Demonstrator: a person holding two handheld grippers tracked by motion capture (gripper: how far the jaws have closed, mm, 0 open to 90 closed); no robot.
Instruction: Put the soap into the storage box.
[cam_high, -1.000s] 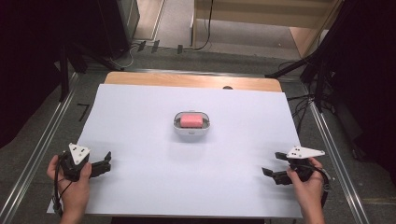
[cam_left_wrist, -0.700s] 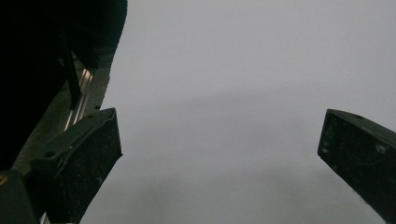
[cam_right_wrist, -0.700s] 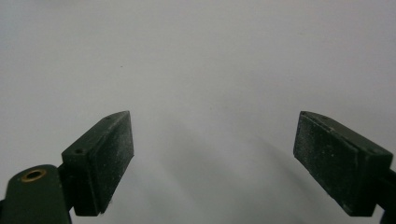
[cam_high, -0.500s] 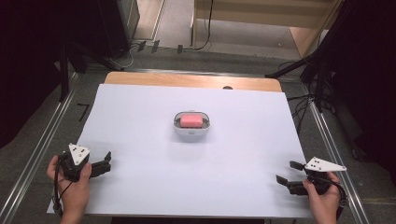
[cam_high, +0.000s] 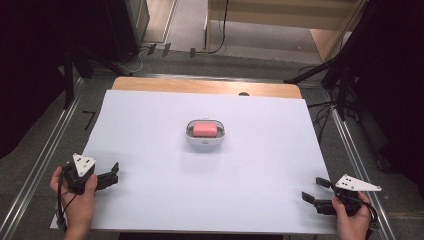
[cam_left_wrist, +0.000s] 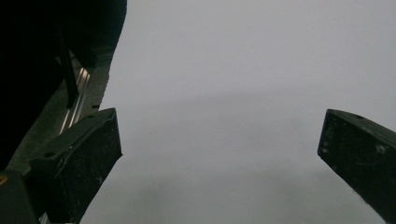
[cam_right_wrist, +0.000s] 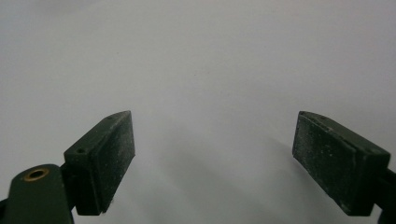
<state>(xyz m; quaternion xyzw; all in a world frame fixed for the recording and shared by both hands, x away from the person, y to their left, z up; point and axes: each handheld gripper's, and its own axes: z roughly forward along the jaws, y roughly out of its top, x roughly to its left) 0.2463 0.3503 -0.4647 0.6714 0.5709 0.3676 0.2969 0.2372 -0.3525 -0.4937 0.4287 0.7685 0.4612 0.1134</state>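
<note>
A small white dish (cam_high: 205, 138) sits in the middle of the white table sheet (cam_high: 150, 125), and a pink block (cam_high: 204, 129) lies in it. My left gripper (cam_high: 114, 174) rests near the front left corner, held by a hand, jaws wide apart with nothing between them. My right gripper (cam_high: 314, 190) is at the front right corner, also held by a hand and open on nothing. In the left gripper view the left gripper (cam_left_wrist: 219, 154) looks over bare sheet, and in the right gripper view the right gripper (cam_right_wrist: 215, 149) does too.
A strip of wooden tabletop (cam_high: 205, 87) shows beyond the sheet's far edge. Metal rails (cam_high: 45, 150) run along both sides of the table. Black stands and cables (cam_high: 340, 75) are on the floor at the back right.
My right gripper has drawn back toward the front right corner of the sheet. The left gripper and the dish have stayed put.
</note>
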